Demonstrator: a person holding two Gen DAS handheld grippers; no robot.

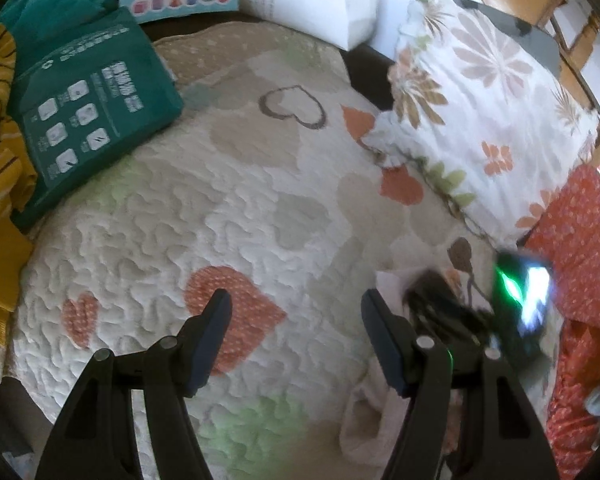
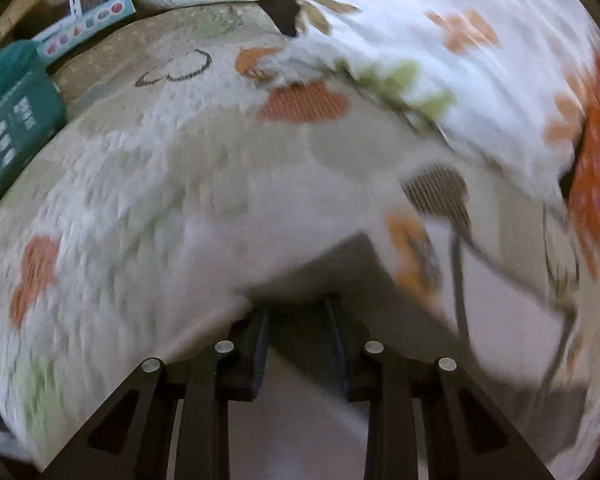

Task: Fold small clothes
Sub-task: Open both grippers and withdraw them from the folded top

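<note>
At lower centre of the right wrist view, the right gripper [image 2: 300,344] pinches a pale printed garment [image 2: 500,312] — presumably lifting a fold; the left gripper [image 1: 296,320] gapes empty over the heart-print quilt [image 1: 228,208].

A bedroom at home.
A heart-print quilted bedspread [image 1: 228,200] covers the bed, with a floral pillow [image 1: 480,120] and wooden furniture [image 1: 540,4] behind it.

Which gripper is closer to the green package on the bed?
Left. The left gripper hovers mid-quilt; the green package lies beyond. The right gripper works farther off.
</note>
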